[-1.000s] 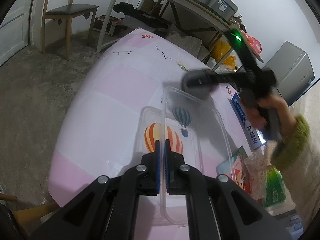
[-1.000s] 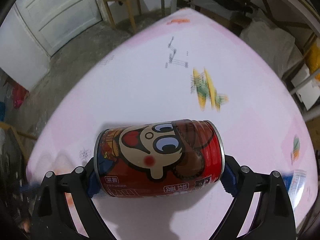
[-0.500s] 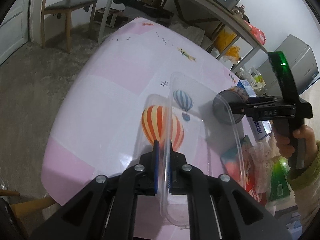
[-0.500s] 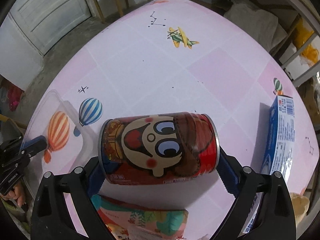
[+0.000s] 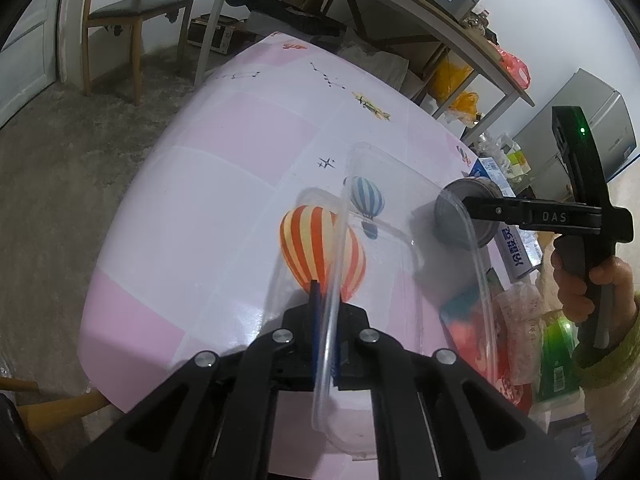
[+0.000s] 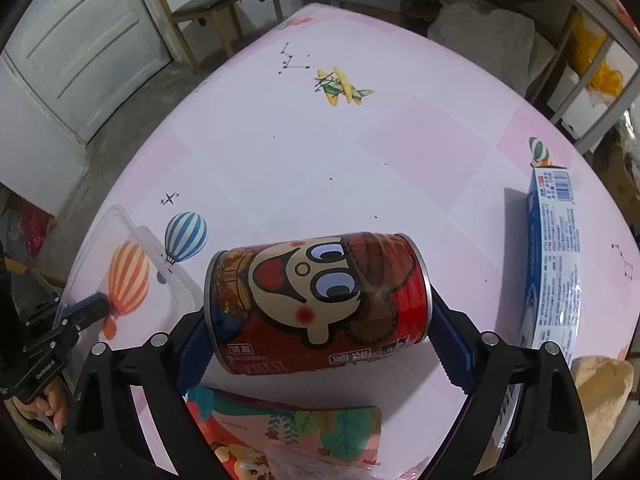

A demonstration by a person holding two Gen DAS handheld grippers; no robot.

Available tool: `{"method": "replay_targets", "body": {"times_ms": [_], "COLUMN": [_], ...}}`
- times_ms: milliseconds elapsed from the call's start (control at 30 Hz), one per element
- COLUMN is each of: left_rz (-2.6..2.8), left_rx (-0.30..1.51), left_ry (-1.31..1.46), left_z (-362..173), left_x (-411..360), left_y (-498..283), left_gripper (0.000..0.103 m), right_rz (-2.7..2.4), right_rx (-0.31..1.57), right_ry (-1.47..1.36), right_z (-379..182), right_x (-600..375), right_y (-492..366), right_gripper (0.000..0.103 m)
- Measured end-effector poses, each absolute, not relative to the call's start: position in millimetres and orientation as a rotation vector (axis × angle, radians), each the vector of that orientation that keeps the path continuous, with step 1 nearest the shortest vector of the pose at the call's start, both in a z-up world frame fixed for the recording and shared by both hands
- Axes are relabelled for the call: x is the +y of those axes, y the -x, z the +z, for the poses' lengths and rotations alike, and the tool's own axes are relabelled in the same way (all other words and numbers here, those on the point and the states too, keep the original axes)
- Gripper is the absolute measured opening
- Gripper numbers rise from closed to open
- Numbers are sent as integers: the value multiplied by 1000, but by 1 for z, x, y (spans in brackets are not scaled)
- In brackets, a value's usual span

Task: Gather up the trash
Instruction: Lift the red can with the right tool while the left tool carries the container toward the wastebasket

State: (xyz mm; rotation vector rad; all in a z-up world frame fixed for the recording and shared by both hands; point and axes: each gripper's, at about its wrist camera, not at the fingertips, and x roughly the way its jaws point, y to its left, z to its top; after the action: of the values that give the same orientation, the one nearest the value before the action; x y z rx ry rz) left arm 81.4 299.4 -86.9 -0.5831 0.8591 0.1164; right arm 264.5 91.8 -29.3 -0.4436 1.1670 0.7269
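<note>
In the left wrist view, my left gripper (image 5: 325, 292) pinches the near rim of a clear plastic container (image 5: 404, 240) held tilted over the pink table (image 5: 208, 200). Its jaws are closing on that thin wall. My right gripper (image 6: 320, 320) is shut on a red cartoon-face can (image 6: 320, 292), gripped end to end and lying sideways. The can (image 5: 456, 216) hangs just beyond the container's right rim, above the table. From the right wrist view, the container (image 6: 120, 236) and left gripper (image 6: 94, 304) sit at the left.
A blue box (image 6: 554, 256) lies along the table's right side. A colourful snack packet (image 6: 288, 428) lies under the can, and a crumpled pale wrapper (image 6: 600, 396) and a green packet (image 5: 556, 356) lie nearby. A chair (image 5: 132, 4) stands beyond the table's far edge.
My right gripper has carried the can from over the far table toward the container's right rim and rolled it slightly. The left gripper keeps its hold on the container and has hardly moved.
</note>
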Motion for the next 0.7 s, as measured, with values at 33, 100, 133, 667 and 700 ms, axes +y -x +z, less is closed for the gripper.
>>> {"method": "replay_targets", "body": {"times_ms": [33, 100, 133, 667, 700], "left_rz": [116, 112, 112, 99, 96], "left_rx": [854, 837, 832, 707, 701], "left_ry": [581, 585, 587, 595, 593], "left_z": [-86, -82, -81, -39, -36], "left_x": [300, 300, 300, 302, 300], "left_y": [-80, -77, -76, -59, -59], "left_gripper": [0, 0, 0, 0, 0], "right_rz": [724, 719, 718, 697, 697], "right_rx": [1159, 1147, 1140, 1014, 1006], "right_ry": [439, 436, 434, 327, 321], "right_z": [-27, -19, -19, 41, 45], "right_x": [89, 106, 109, 76, 73], "right_y": [-264, -259, -260, -247, -245], "right_gripper": [87, 87, 87, 87, 87]}}
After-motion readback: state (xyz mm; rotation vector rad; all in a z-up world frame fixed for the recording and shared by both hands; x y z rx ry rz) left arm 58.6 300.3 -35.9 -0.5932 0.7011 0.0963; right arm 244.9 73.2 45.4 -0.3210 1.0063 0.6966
